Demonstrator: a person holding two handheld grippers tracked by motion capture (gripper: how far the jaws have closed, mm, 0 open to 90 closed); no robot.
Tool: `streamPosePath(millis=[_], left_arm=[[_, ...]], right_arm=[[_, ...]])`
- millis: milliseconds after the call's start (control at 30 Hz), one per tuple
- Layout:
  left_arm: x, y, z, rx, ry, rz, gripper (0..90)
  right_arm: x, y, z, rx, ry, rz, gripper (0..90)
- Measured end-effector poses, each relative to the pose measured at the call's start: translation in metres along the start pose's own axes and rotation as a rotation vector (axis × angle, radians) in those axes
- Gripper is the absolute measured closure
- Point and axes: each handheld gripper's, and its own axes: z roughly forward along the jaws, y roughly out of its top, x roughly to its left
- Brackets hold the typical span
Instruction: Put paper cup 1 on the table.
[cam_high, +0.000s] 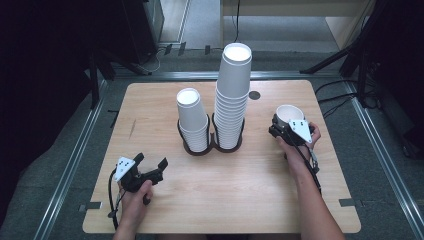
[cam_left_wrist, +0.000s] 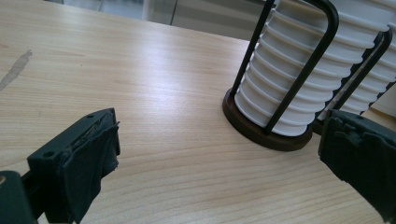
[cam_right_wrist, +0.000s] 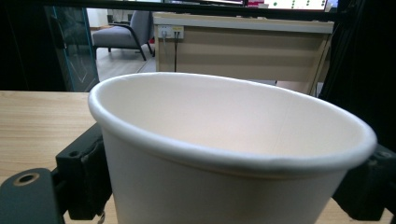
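On the right side of the wooden worktop, a single white paper cup stands upright, mouth up, between the jaws of the right tool. The right gripper view shows the cup between the two black jaws, one at each flank. Whether the pads press the wall or have just let go I cannot tell; the cup wall looks undented.

My reading is that this is the set-down step: one cup taken apart from the stacks and placed by itself on the worktop, well clear of the black wire cup holder. That holder carries two stacks of upside-down cups, a short stack and a tall stack, standing side by side.

Near the front left, the left tool rests low over bare wood with its jaws spread wide and nothing between them (its own view looks toward the holder's base).

Next, the right tool would need to open fully and back straight away without tipping the light cup.
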Motion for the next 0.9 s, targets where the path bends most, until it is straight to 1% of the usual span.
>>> streamPosePath(millis=[333, 500, 533, 633, 733, 800, 900], left_arm=[[0.000, 0.000, 0.000, 0.002, -0.001, 0.000, 0.0], [0.000, 0.000, 0.000, 0.003, -0.001, -0.001, 0.0], [0.000, 0.000, 0.000, 0.003, -0.002, 0.000, 0.0], [0.000, 0.000, 0.000, 0.003, -0.002, 0.000, 0.0], [0.000, 0.000, 0.000, 0.002, -0.002, -0.001, 0.0], [0.000, 0.000, 0.000, 0.003, -0.002, -0.001, 0.0], [0.000, 0.000, 0.000, 0.003, -0.002, -0.001, 0.0]], right_arm=[[-0.004, 0.003, -0.002, 0.024, 0.024, 0.013, 6.3], [-0.005, 0.005, -0.004, 0.031, 0.038, 0.021, 0.0], [-0.005, 0.005, -0.004, 0.031, 0.042, 0.023, 0.0], [-0.005, 0.006, -0.006, 0.029, 0.040, 0.008, 0.0], [-0.006, 0.007, -0.009, 0.032, 0.048, 0.012, 0.0], [-0.006, 0.007, -0.011, 0.032, 0.065, 0.013, 0.0], [-0.008, 0.007, -0.014, 0.032, 0.071, 0.020, 0.0]])
